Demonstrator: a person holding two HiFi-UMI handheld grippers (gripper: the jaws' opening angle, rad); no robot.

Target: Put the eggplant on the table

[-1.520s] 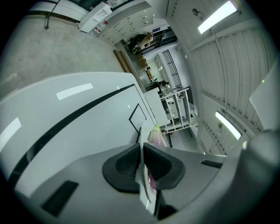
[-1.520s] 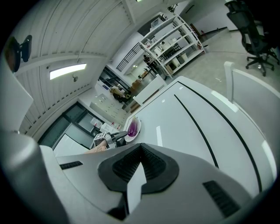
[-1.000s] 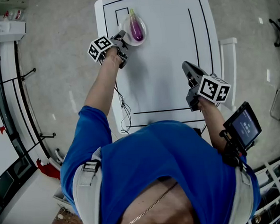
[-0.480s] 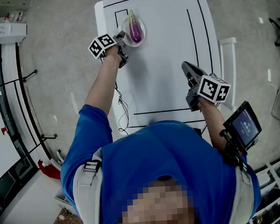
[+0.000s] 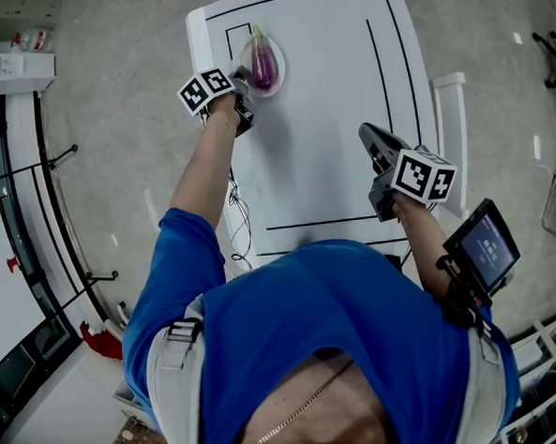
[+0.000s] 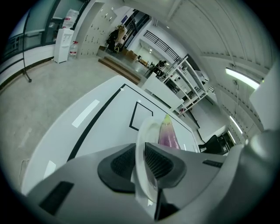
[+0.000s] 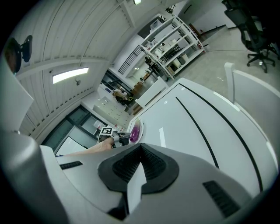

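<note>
Eggplant [image 5: 261, 63]: purple, green stem end toward the table's far edge. It lies on a white plate [image 5: 278, 77], not on the table top itself. The plate sits by the far-left corner of the white table [image 5: 328, 119], just beside a small black-outlined rectangle [image 5: 238, 31] marked there.

Left gripper [image 5: 241, 80]: at the plate's near-left rim. In the left gripper view the rim [image 6: 142, 144] stands edge-on between the two ribbed pads and fills the gap, with the eggplant [image 6: 167, 134] just behind it. Its jaws have just been opening, with the rim between them; as far as the view shows, both pads meet the rim, so it is noted as grasping the plate.

Right gripper [image 5: 367, 134]: well apart from the plate, over the table's near-right part, inside the black border line [image 5: 334, 220]. Its pads [image 7: 151, 162] meet at the tips, clenched with nothing held. The right gripper view looks across the table to the eggplant [image 7: 135, 131] and the left gripper [image 7: 114, 138].

A small screen [image 5: 486, 249] is strapped to the person's right forearm.
</note>
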